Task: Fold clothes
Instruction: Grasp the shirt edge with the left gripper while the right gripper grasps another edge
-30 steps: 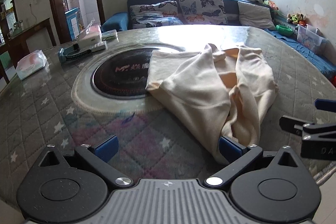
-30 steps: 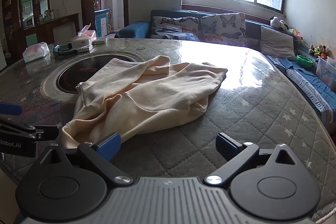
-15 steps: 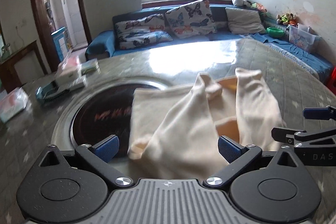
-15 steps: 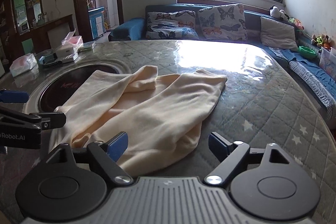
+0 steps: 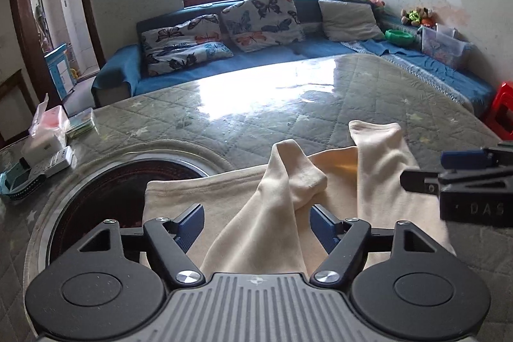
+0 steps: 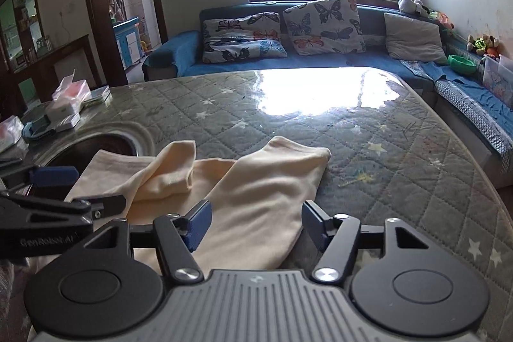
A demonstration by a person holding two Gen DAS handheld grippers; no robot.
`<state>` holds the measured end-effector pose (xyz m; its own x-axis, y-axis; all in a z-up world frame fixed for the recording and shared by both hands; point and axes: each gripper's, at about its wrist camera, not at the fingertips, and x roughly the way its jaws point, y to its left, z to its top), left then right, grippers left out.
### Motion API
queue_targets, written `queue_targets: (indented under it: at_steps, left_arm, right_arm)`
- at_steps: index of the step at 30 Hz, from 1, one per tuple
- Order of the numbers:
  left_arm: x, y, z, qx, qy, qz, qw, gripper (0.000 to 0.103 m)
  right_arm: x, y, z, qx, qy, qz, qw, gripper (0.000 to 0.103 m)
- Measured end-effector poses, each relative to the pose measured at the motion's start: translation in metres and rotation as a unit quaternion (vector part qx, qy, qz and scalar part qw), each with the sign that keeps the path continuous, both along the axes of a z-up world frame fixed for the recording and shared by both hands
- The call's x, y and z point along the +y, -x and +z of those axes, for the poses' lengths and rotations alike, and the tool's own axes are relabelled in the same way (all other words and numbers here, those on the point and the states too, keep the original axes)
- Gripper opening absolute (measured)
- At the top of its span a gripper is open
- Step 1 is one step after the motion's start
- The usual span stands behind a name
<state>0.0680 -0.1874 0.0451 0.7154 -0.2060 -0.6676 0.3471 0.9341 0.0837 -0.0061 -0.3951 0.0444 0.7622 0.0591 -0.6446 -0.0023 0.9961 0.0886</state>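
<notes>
Two grippers over cream garment (image 5: 256, 213) rumpled on quilted table (image 6: 368, 149); left gripper (image 5: 256, 221) and right gripper (image 6: 256, 223) jaws just been closing, cloth between, not yet pinched. Step: grasping near edge. Next: clamp, lift, spread flat.

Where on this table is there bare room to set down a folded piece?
The widest free patch is the quilted table cover beyond and right of the cream garment, out to the sofa-side edge. The left is crowded: the round dark inset, then tissue boxes and small items along the left edge. Both grippers hang over the garment's near end.
</notes>
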Motion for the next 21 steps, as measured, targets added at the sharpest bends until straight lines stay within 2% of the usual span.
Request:
queue_targets:
  at_steps: [2,4,6,8,12,15,17,19,21]
  left_arm:
    - [-0.003,-0.01,-0.006,0.011,-0.005,0.001,0.9999,0.075]
    - [-0.003,-0.019,-0.013,0.025,-0.004,0.004,0.9997,0.07]
    - [-0.002,-0.026,-0.019,0.042,-0.001,0.004,0.9991,0.047]
    - [0.0,-0.03,-0.024,0.05,0.005,0.002,0.9987,0.04]
    - [0.003,-0.025,-0.021,0.04,0.012,-0.008,0.9991,0.016]
    - [0.011,-0.023,-0.017,0.031,0.021,0.002,0.9993,0.012]
    - [0.02,-0.02,-0.013,0.026,0.031,0.015,0.9991,0.011]
    - [0.032,-0.016,-0.006,0.016,0.042,0.032,0.9985,0.011]
    - [0.048,-0.009,0.002,0.004,0.053,0.052,0.9972,0.011]
  right_arm:
    - [-0.001,-0.013,-0.001,0.0,0.002,-0.002,1.0,0.059]
    - [0.0,-0.026,-0.002,0.006,-0.002,0.0,1.0,0.056]
    - [0.003,-0.038,-0.002,0.007,-0.004,0.004,1.0,0.054]
    - [0.007,-0.048,-0.004,0.008,-0.005,0.008,1.0,0.051]
    - [0.017,-0.065,-0.015,0.026,0.002,0.016,1.0,0.043]
    - [0.025,-0.069,-0.024,0.038,0.025,0.022,0.999,0.031]
    - [0.026,-0.067,-0.028,0.039,0.04,0.019,0.998,0.014]
    - [0.021,-0.062,-0.027,0.035,0.035,0.01,0.999,0.006]
    - [0.015,-0.053,-0.023,0.026,0.033,0.0,0.999,0.005]
